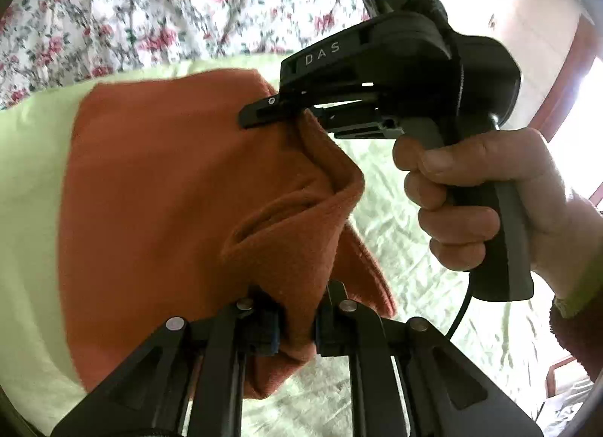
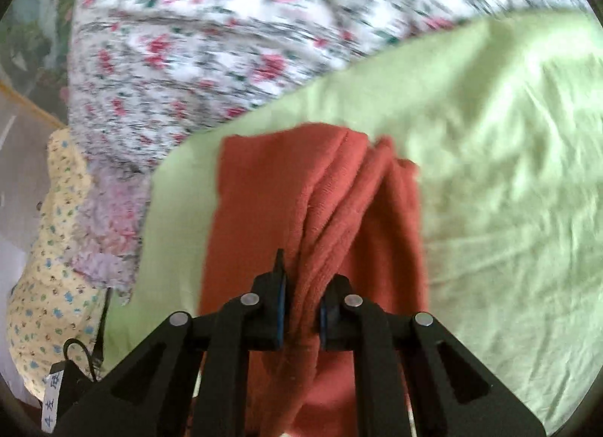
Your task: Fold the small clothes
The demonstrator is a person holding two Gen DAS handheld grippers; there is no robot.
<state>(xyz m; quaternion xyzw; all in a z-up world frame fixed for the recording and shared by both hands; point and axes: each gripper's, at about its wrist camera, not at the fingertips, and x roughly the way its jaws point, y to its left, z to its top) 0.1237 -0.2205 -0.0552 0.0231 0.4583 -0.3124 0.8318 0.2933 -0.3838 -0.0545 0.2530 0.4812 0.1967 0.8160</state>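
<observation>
A rust-orange knit garment (image 1: pixel 169 180) hangs lifted over a light green sheet (image 1: pixel 407 210). My left gripper (image 1: pixel 296 327) is shut on a bunched edge of it at the bottom of the left wrist view. My right gripper (image 1: pixel 271 112), held by a hand, pinches another edge of the garment higher up. In the right wrist view the right gripper (image 2: pixel 303 308) is shut on folds of the same garment (image 2: pixel 286 188), which drapes away onto the green sheet (image 2: pixel 508 173).
A white quilt with red flowers (image 1: pixel 150 11) lies beyond the green sheet, also in the right wrist view (image 2: pixel 211 29). A yellow patterned cloth (image 2: pixel 49 248) and a lilac fluffy cloth (image 2: pixel 109 226) lie at the left. A bright window and wooden frame (image 1: pixel 573 105) are at the right.
</observation>
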